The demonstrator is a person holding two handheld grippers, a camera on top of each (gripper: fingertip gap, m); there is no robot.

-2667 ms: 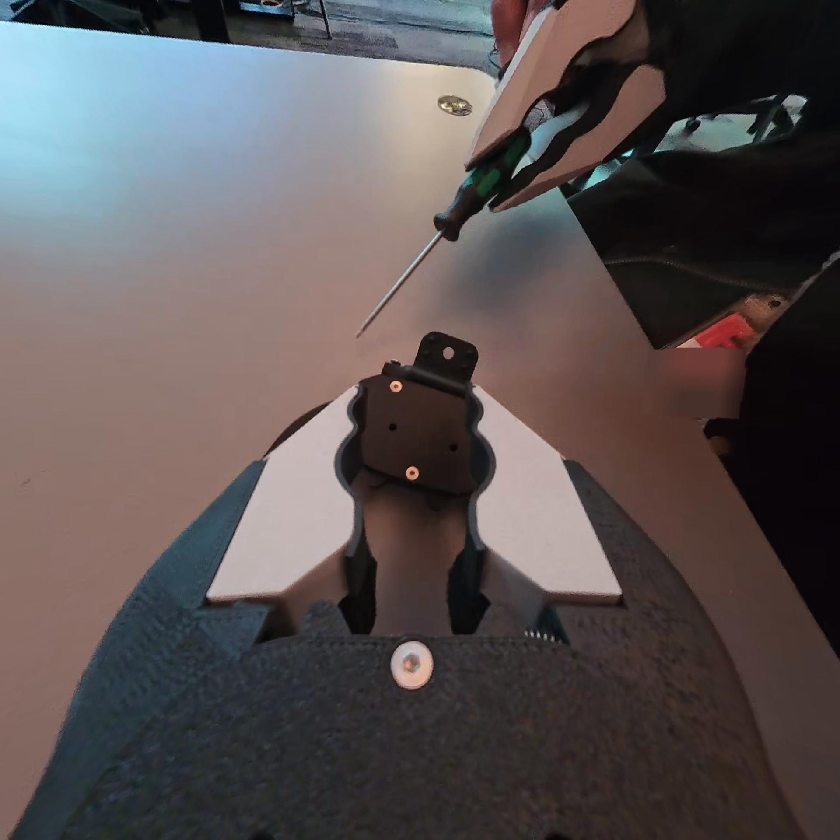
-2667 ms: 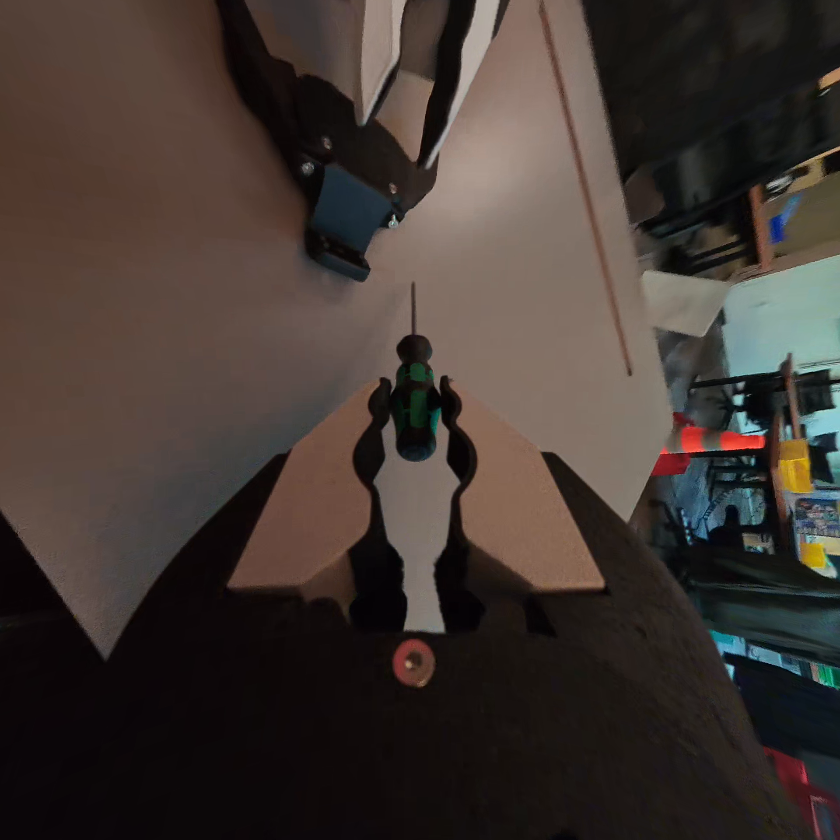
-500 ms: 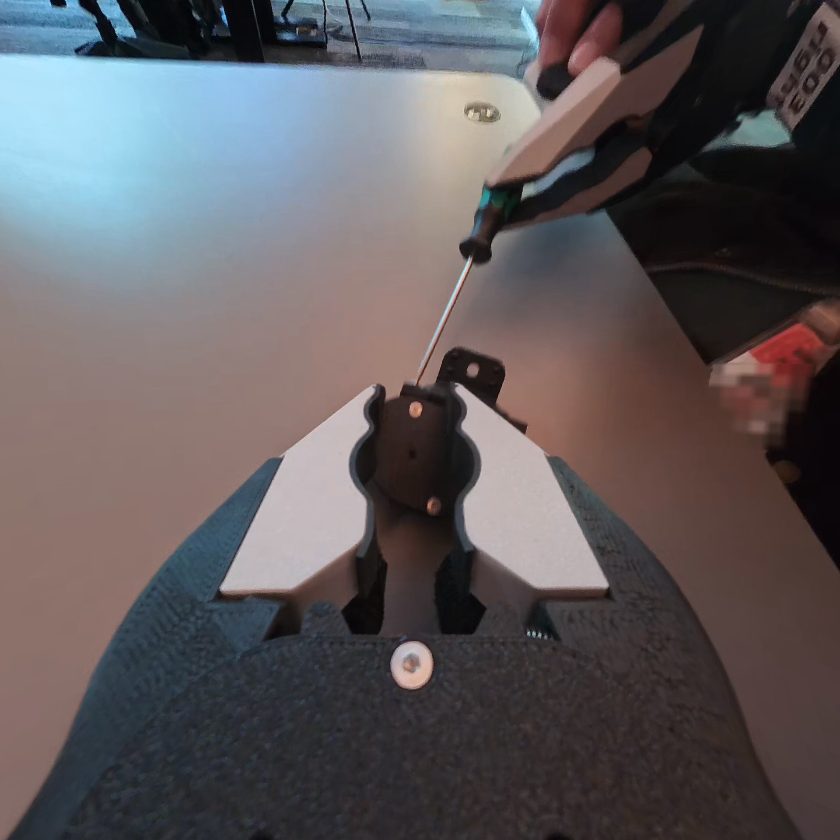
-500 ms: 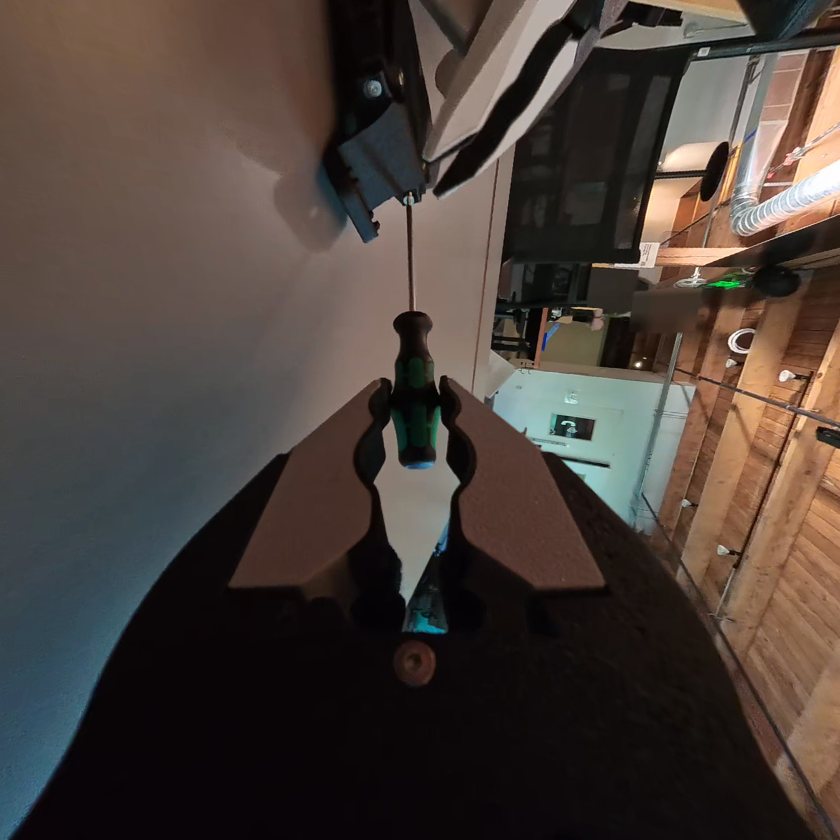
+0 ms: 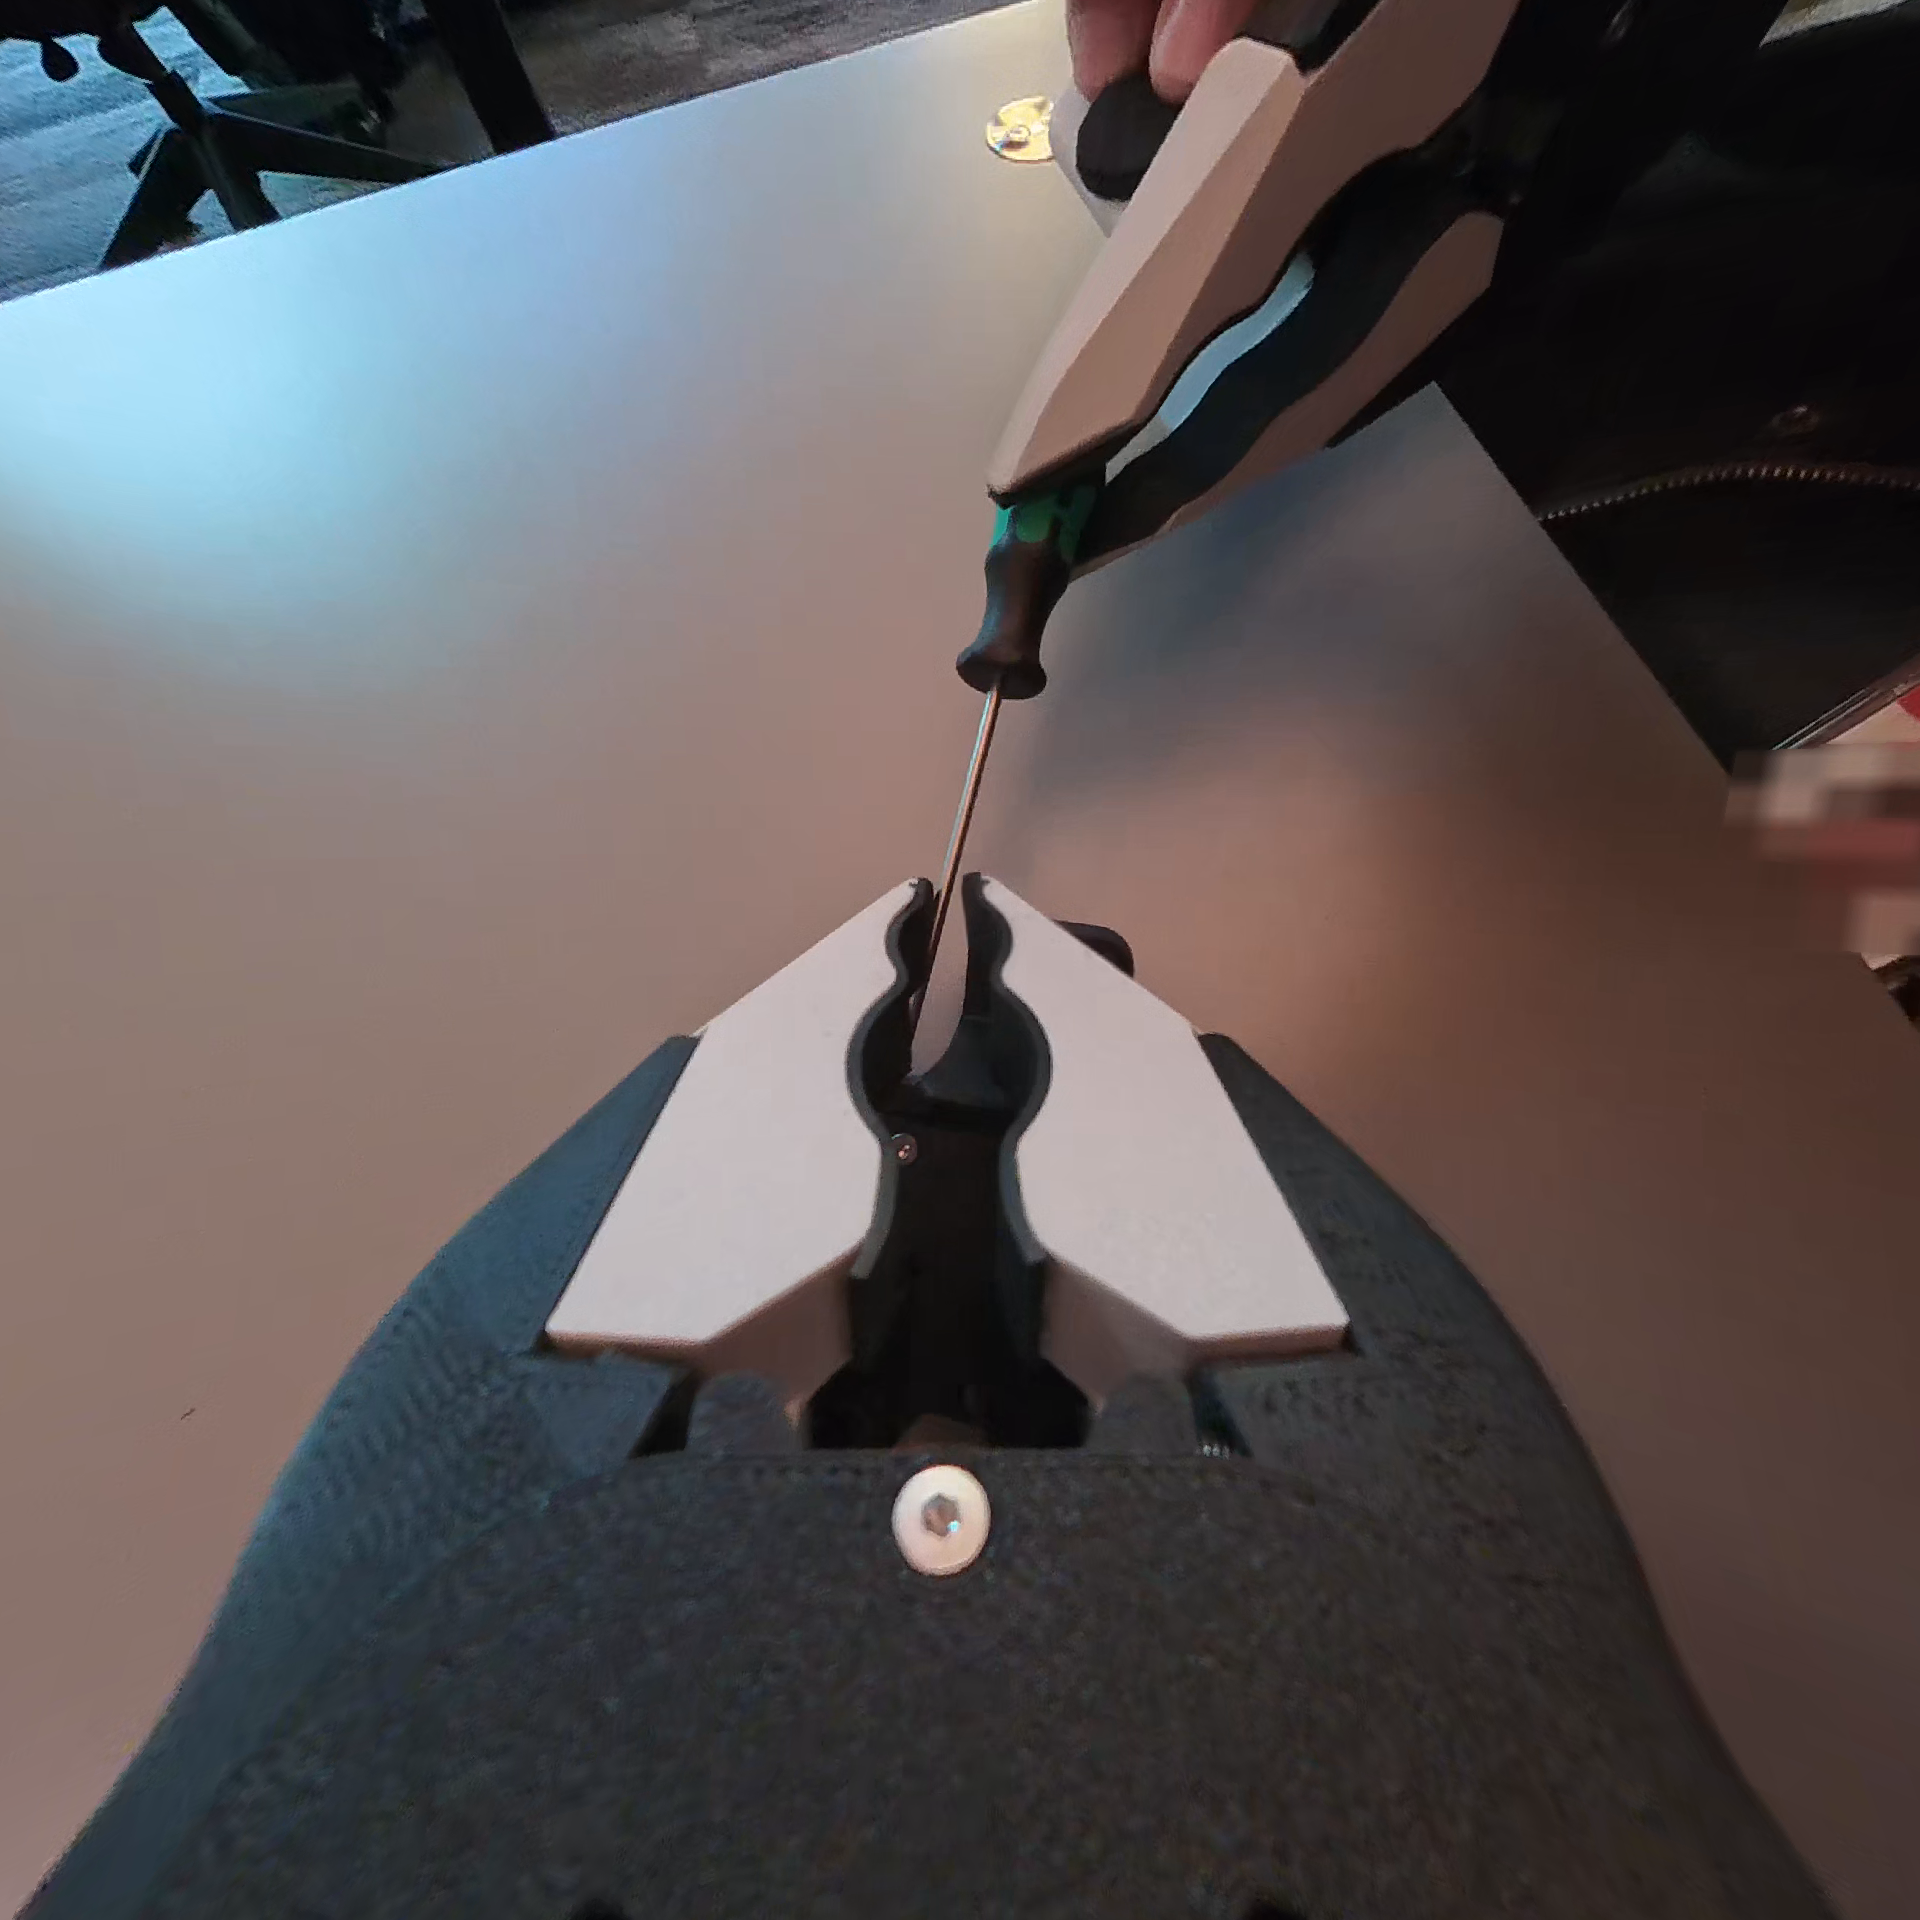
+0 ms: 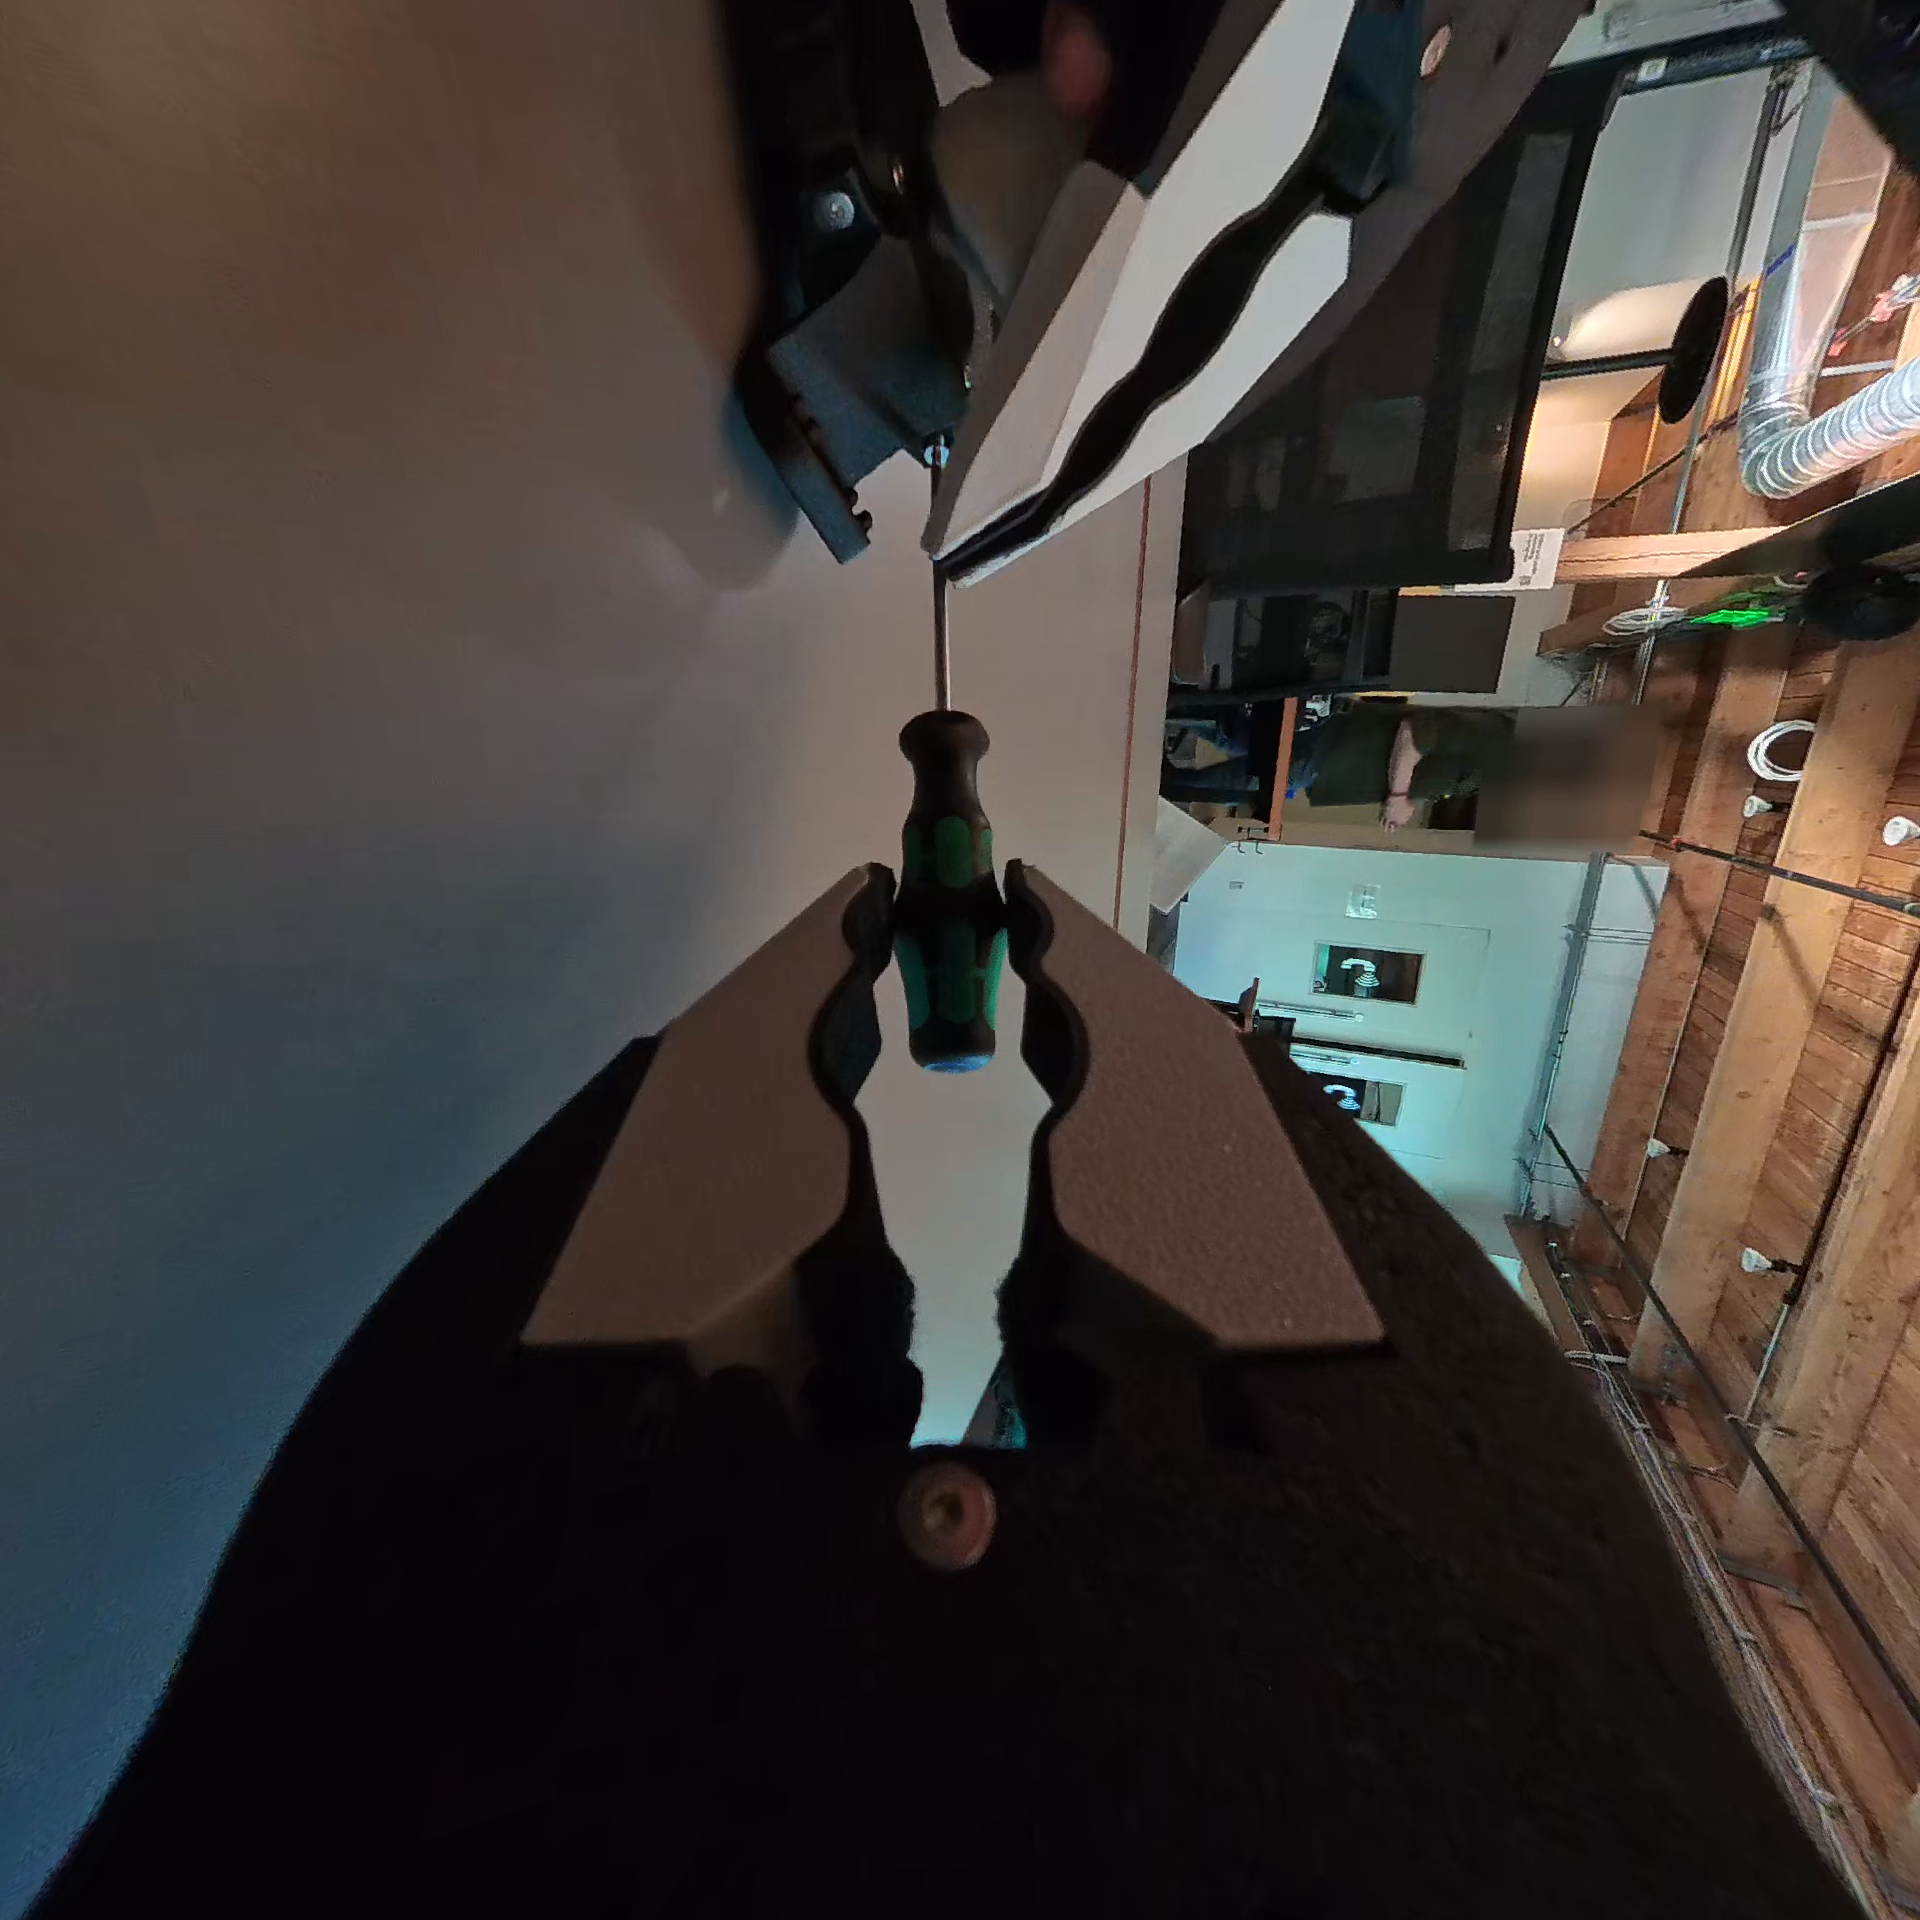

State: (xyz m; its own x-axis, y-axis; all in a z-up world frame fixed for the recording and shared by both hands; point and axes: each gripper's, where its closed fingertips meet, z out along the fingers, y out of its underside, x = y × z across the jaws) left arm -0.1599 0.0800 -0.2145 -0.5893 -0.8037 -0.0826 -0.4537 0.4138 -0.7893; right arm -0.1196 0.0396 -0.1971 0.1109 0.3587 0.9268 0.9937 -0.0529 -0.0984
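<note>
Green-and-black screwdriver (image 6: 948, 914) pinched by its handle in right gripper (image 6: 940, 904), long axis straight ahead along the fingers, tip at a small screw (image 6: 938, 453) on black bracket (image 5: 951, 1174), itself clamped in left gripper (image 5: 943, 894) above the desk (image 5: 416, 623).

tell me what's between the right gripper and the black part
The screwdriver: right gripper clamps its handle, and its shaft runs to a screw on the black part, per the right wrist view.
</note>
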